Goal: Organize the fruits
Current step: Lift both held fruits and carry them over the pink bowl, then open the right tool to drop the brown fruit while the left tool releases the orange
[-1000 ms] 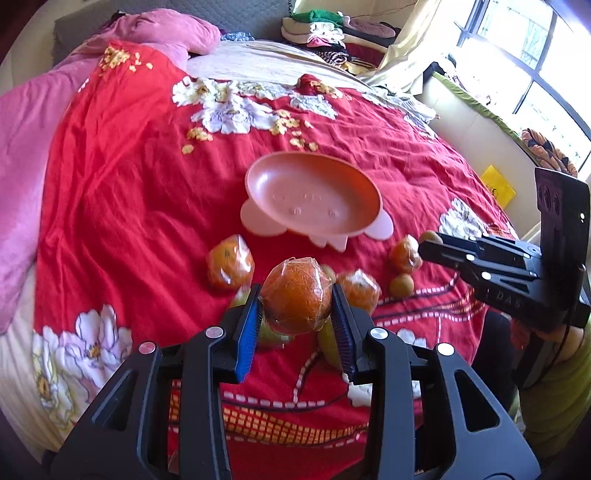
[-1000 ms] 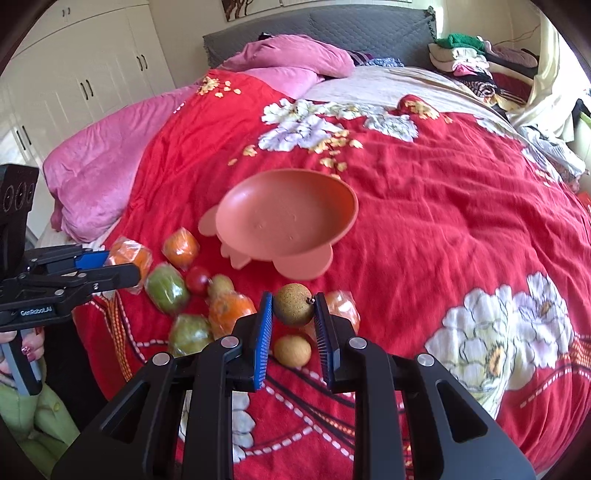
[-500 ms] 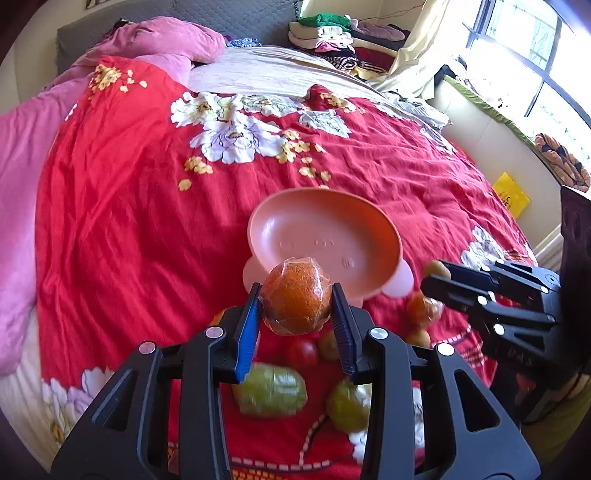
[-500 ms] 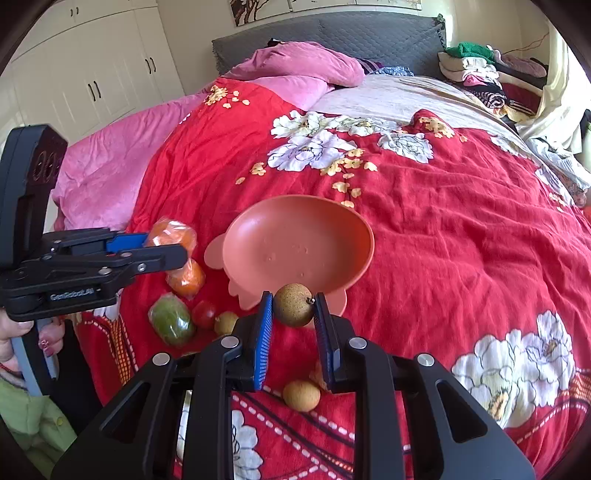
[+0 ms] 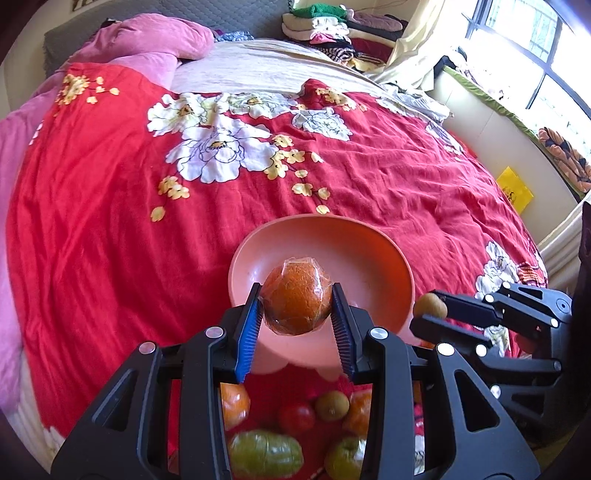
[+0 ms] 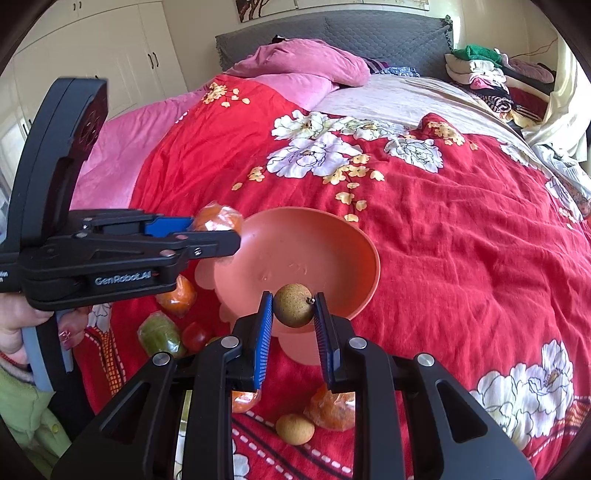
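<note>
My left gripper (image 5: 295, 300) is shut on a plastic-wrapped orange (image 5: 295, 301) and holds it over the near rim of the pink bowl (image 5: 369, 251) on the red bedspread. My right gripper (image 6: 293, 304) is shut on a small brown round fruit (image 6: 293, 304), also above the near rim of the bowl (image 6: 332, 251). In the left wrist view the right gripper (image 5: 424, 310) comes in from the right with its brown fruit (image 5: 430, 304). Seen by the right wrist camera, the left gripper (image 6: 221, 230) and its orange (image 6: 218, 218) hang over the bowl's left edge. Nothing lies inside the bowl.
Loose fruit lies on the bedspread in front of the bowl: wrapped oranges (image 6: 332, 408), green wrapped fruits (image 5: 264, 454), a red tomato (image 5: 296, 417) and a brown fruit (image 6: 295, 428). Pink pillows (image 6: 306, 62), folded clothes (image 5: 325, 22) and a window sit beyond. A hand (image 6: 14, 325) holds the left gripper.
Both grippers have carried their fruit forward from above the fruit pile to the bowl's near rim. The loose fruit now lies beneath and behind the fingers. Neither grip has altered.
</note>
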A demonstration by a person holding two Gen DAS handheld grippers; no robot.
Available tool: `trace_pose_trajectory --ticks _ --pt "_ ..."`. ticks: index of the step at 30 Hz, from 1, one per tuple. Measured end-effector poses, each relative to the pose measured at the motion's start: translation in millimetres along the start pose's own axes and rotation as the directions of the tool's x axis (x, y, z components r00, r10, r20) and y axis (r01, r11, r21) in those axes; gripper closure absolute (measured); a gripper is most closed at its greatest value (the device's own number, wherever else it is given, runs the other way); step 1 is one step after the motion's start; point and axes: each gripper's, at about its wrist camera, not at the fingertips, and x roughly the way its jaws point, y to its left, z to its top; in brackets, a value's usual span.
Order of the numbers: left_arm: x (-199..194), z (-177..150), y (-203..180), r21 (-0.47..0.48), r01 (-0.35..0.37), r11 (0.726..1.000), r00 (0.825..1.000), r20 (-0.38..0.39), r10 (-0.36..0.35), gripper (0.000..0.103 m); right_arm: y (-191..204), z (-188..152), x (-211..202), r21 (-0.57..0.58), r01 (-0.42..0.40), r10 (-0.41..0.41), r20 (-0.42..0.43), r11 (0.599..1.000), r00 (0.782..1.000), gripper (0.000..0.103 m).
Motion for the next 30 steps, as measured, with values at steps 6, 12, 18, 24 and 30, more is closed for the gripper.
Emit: trace_pose_trajectory --ticks 6,12,18,24,30 --pt "19 8 6 -0.014 0.010 1.000 0.999 -0.034 -0.011 0.075 -1 2 12 -0.005 0.004 -0.004 -0.016 1.000 1.000 0.082" --pt "36 9 12 -0.025 0.011 1.000 0.997 -0.071 -0.013 0.075 1 2 27 -0.013 0.008 -0.009 -0.042 1.000 0.999 0.082" --pt "46 8 14 -0.033 0.017 0.999 0.996 -0.091 -0.020 0.075 3 2 38 -0.024 0.008 -0.010 -0.060 1.000 0.998 0.082" --pt "51 7 14 -0.033 0.019 0.999 0.995 -0.102 -0.022 0.074 4 2 46 -0.035 0.007 -0.010 -0.076 0.999 0.997 0.082" --pt "53 7 14 -0.030 0.022 0.999 0.994 -0.106 -0.025 0.075 6 0 52 -0.039 -0.005 0.001 -0.092 0.999 0.996 0.081"
